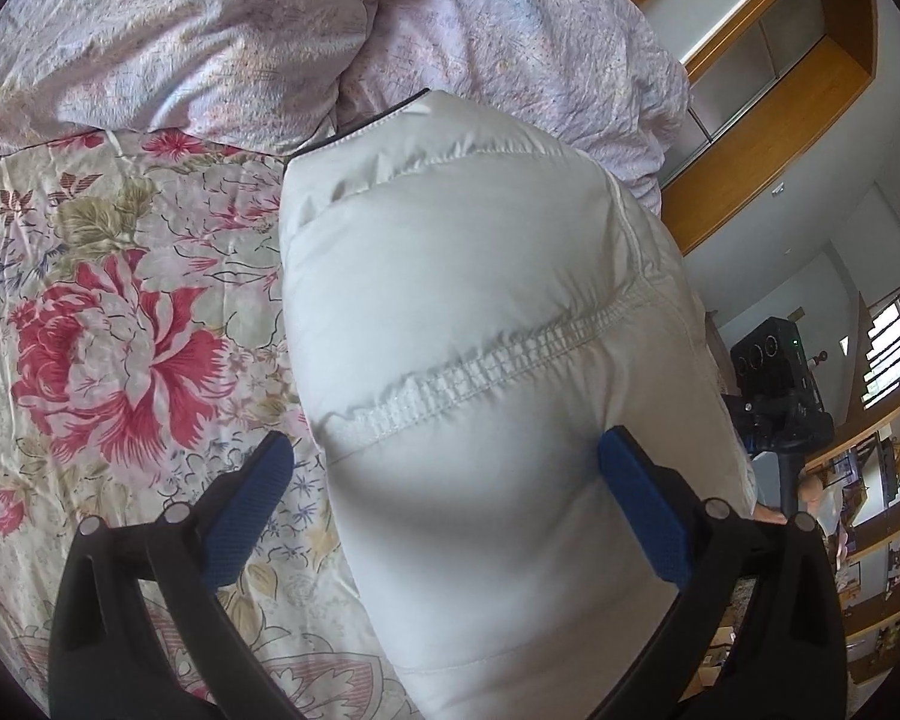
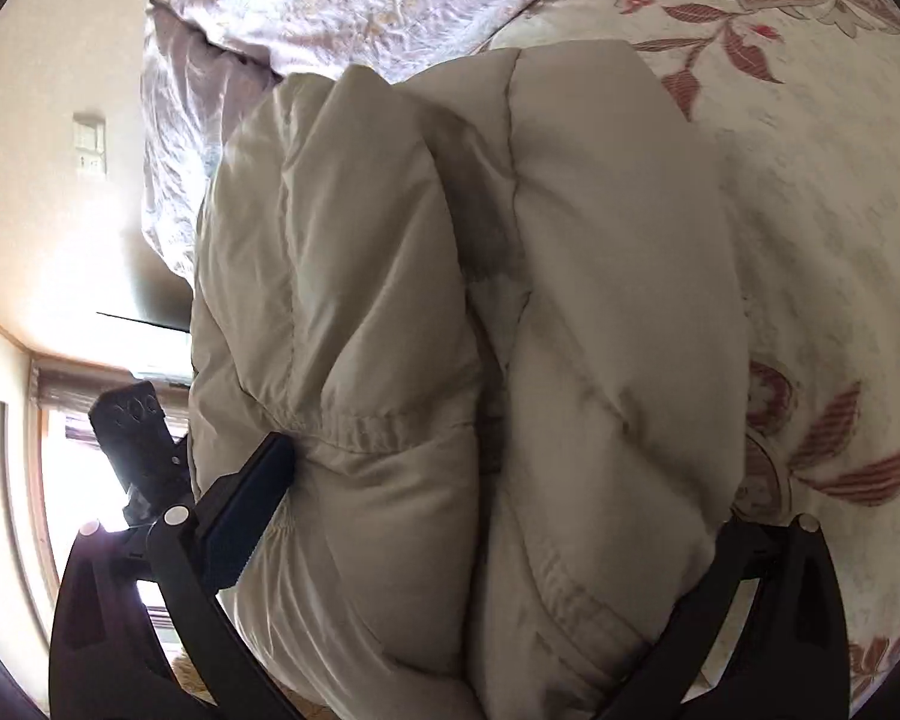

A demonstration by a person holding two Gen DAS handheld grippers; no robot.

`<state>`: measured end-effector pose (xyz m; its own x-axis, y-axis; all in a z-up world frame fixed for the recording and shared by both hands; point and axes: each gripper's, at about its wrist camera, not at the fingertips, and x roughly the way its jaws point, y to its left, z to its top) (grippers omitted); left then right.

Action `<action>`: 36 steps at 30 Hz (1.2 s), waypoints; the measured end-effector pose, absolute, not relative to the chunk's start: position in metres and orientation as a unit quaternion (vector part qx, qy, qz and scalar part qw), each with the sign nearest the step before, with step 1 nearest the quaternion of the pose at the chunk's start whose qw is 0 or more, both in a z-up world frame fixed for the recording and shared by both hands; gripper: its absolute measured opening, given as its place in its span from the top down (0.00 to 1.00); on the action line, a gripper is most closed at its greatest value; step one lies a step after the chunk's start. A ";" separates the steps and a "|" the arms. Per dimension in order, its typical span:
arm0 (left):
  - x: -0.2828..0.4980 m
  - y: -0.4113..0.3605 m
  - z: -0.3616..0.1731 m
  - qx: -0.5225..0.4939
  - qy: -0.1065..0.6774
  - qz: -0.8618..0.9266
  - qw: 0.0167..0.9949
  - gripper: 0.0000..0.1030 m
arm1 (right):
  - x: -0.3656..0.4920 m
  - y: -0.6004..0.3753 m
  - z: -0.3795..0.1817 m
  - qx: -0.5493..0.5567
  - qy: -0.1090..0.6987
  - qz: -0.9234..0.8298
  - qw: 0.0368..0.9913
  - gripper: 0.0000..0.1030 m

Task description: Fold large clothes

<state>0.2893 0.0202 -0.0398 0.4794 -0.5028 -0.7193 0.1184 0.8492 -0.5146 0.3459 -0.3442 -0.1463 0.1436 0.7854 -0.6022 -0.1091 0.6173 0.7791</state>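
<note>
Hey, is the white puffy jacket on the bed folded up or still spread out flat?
Folded. The puffy jacket sits as a thick doubled bundle on the floral bedspread, two padded layers meeting at a crease.

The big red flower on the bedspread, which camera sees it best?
The left wrist view. There the whole red flower lies open on the bedspread, beside the puffy white jacket. The right wrist view shows only smaller red flowers and leaves at its edges, because the jacket fills most of it.
</note>
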 end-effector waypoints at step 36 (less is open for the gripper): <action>0.293 0.025 -0.086 -0.351 0.470 -0.248 0.771 0.02 | 0.351 -0.346 -0.157 0.305 0.554 0.357 0.688 0.01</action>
